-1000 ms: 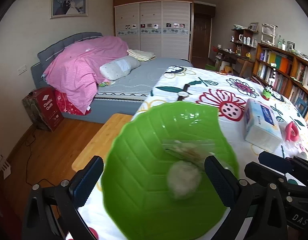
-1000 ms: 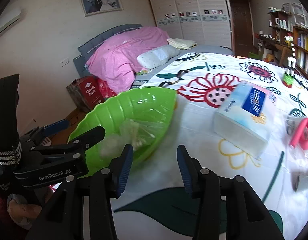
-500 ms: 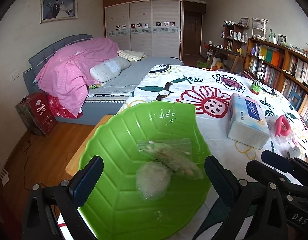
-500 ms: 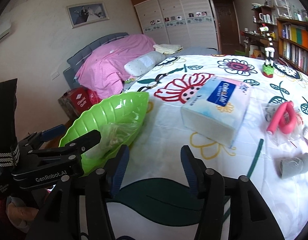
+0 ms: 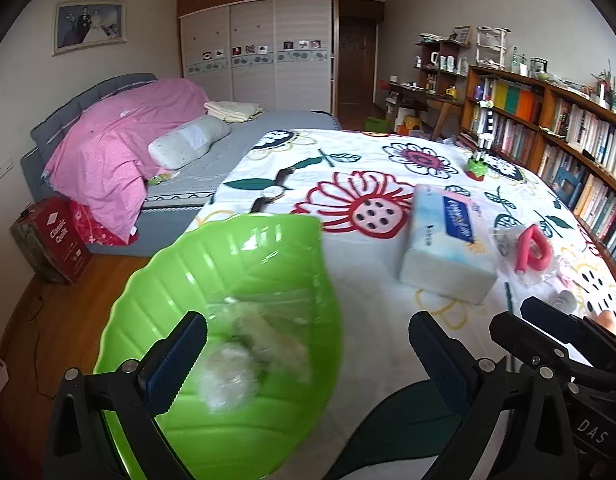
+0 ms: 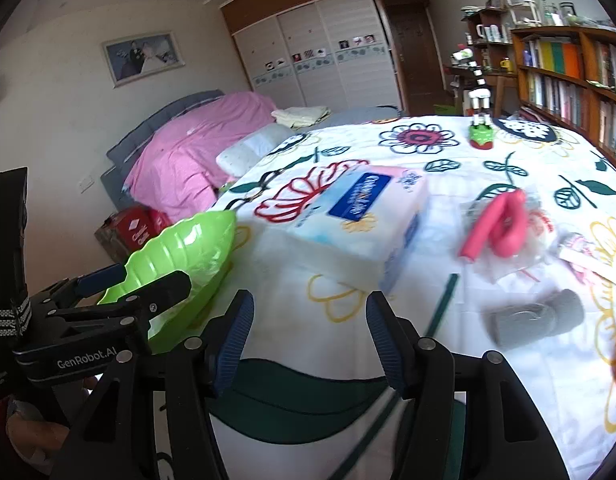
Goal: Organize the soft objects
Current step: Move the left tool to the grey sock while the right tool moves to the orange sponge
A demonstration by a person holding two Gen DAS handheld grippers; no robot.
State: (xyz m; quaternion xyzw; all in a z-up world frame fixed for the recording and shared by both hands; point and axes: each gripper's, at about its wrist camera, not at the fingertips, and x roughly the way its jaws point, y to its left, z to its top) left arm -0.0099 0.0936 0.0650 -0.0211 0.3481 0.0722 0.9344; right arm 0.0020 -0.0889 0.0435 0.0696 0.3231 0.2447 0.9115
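A green leaf-shaped bowl [image 5: 228, 280] sits at the table's near left edge and holds a clear bag of pale soft items [image 5: 264, 340] and a white cotton ball [image 5: 228, 380]. My left gripper [image 5: 308, 356] is open over the bowl's right part and holds nothing. My right gripper [image 6: 308, 328] is open and empty, low over the flowered cloth, in front of a tissue pack [image 6: 355, 220]. A pink foam roller in a clear bag [image 6: 503, 228] and a grey roll [image 6: 535, 320] lie to the right. The bowl [image 6: 184, 248] shows left in the right wrist view.
A wristwatch [image 5: 272, 190] lies beyond the bowl. A small green toy stand [image 6: 481, 134] stands at the far side. A bookshelf [image 5: 567, 140] runs along the right. A bed with a pink quilt [image 5: 124, 144] is left of the table.
Both grippers have swung to the right. The bowl has slid toward the left of both views, and the tissue pack, pink roller and grey roll have come closer in the right wrist view.
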